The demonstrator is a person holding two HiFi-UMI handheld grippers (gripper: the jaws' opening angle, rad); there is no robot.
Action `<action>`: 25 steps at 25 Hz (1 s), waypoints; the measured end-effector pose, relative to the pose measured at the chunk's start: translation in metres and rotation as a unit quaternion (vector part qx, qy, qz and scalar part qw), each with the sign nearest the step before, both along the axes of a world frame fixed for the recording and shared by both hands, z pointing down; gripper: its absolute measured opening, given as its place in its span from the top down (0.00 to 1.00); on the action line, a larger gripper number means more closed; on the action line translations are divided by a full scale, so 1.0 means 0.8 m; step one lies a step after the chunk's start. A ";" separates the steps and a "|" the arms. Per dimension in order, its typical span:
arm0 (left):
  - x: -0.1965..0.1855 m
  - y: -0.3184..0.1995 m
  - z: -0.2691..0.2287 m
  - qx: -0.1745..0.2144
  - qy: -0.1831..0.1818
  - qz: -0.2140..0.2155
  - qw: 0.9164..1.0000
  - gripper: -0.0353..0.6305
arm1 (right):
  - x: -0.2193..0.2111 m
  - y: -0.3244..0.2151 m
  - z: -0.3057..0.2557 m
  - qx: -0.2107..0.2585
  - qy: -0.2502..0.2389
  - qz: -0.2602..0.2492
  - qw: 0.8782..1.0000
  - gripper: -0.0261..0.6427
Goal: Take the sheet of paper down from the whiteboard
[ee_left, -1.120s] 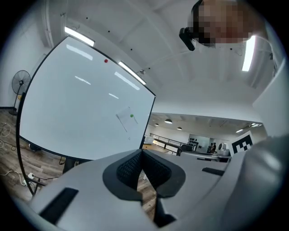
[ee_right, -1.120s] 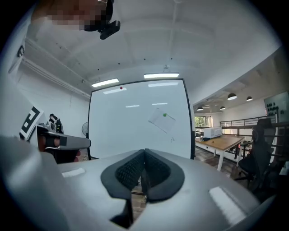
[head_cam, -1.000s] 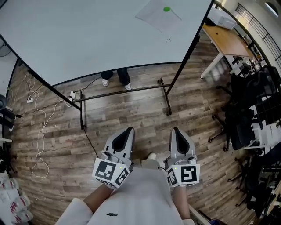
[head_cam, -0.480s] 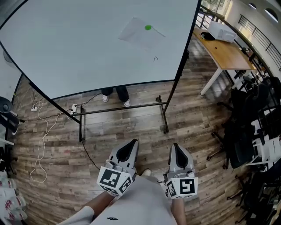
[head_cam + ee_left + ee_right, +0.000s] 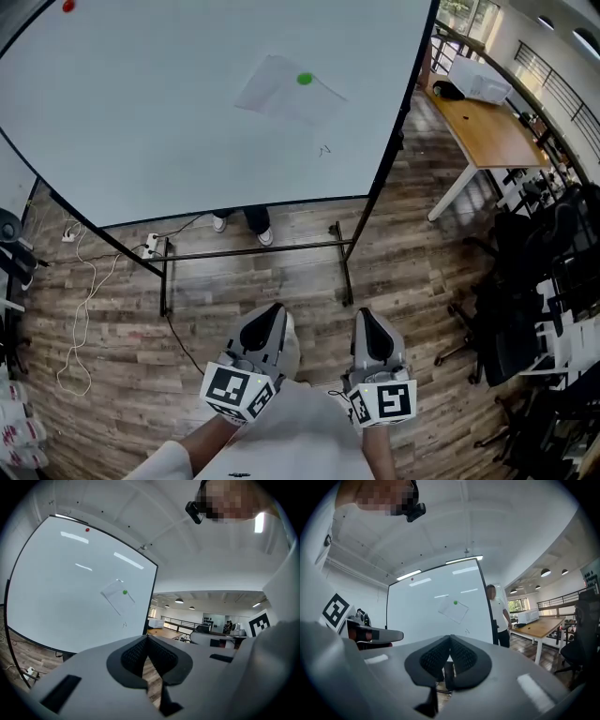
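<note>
A white sheet of paper [image 5: 281, 91] hangs tilted on the big whiteboard [image 5: 141, 112], pinned near its top by a green magnet [image 5: 304, 79]. Both grippers are held low in front of the person, well short of the board. My left gripper [image 5: 272, 314] is shut with nothing in it, and so is my right gripper [image 5: 367, 321]. The left gripper view shows the paper [image 5: 118, 599] far beyond the closed left gripper [image 5: 148, 639]. In the right gripper view the paper [image 5: 453, 611] sits above the closed right gripper [image 5: 450, 639].
The whiteboard stands on a black frame [image 5: 253, 251] on a wooden floor. A person [image 5: 497, 616] stands behind its right edge, feet [image 5: 239, 225] showing below. A red magnet [image 5: 67, 6] sits top left. A wooden table [image 5: 487, 131], black chairs [image 5: 534, 281] and floor cables [image 5: 84, 291] flank it.
Both grippers, still shut, have come closer to the whiteboard's frame. The paper has slid down and left in the head view, and more of the board shows.
</note>
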State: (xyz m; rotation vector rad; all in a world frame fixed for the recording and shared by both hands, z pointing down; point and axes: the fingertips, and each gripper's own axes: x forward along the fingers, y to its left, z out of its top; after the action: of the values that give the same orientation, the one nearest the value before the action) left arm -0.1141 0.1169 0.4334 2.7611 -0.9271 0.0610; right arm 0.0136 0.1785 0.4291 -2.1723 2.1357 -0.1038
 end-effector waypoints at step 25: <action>0.130 -0.343 -0.054 0.019 0.009 -0.014 1.000 0.94 | 0.105 -0.372 -0.058 0.020 0.018 -0.046 0.999 0.94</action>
State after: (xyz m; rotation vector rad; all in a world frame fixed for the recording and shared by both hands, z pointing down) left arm -0.0102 -0.1576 0.3901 2.7774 -0.9706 0.0146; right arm 0.0980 -0.1187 0.3830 -2.0690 2.2383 -0.0285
